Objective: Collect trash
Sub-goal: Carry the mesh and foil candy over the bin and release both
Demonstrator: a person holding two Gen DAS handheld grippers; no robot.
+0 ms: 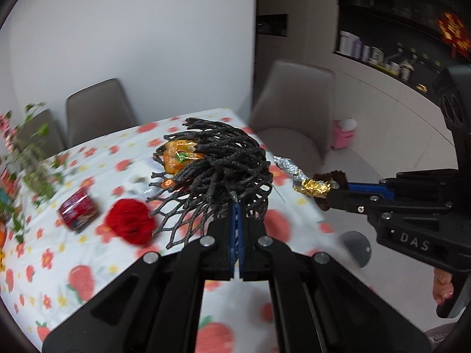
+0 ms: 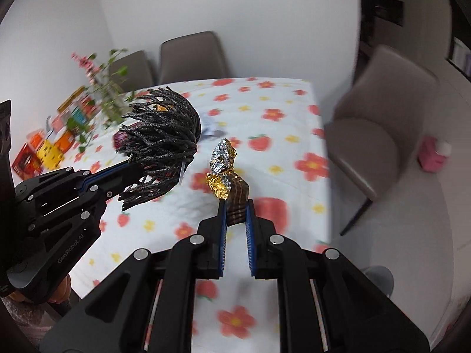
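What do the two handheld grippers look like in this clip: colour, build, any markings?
Both are matte black plastic with silver rivets along angular linkage arms and blue ribbed finger pads. The right gripper shows white "DAS" lettering on its body; the left gripper reads "GenRobot.AI". No cables or sleeves visible.

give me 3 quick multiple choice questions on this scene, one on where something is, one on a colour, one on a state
1. Where is the red ball?
A. on the table
B. on a chair
C. in the right tool

2. What colour is the net?
A. white
B. black
C. green

3. How is the right tool?
A. open, holding nothing
B. shut on the foil wrapper
C. shut on the can

Answers:
1 A: the red ball lies on the table beside the can.
2 B: the net in the left tool is black.
3 B: the right tool pinches the foil wrapper.
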